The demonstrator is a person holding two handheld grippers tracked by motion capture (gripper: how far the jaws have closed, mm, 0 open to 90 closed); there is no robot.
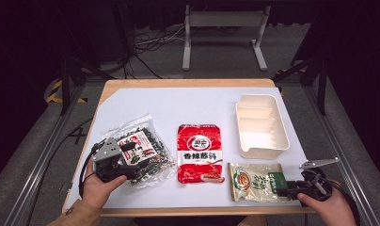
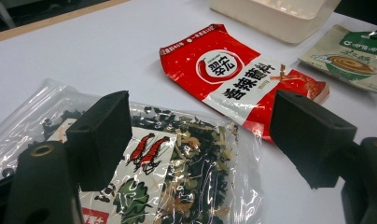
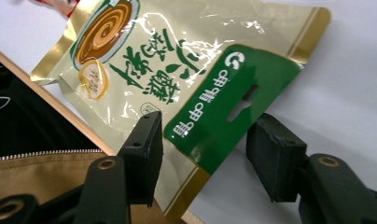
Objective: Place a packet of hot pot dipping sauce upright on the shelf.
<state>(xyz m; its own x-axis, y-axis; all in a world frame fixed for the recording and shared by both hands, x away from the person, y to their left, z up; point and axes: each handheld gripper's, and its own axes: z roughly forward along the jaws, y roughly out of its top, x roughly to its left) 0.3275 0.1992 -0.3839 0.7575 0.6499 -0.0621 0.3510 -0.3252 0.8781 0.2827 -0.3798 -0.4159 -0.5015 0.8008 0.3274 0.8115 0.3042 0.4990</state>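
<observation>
On the white surface, left gripper hovers with jaws wide above the seaweed bag; right gripper jaws straddle the beige pouch, not pressing.

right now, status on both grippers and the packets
Left gripper open over clear dried-vegetable bag. Right gripper open, fingers either side of beige pouch's green header. Nothing blocking.
</observation>
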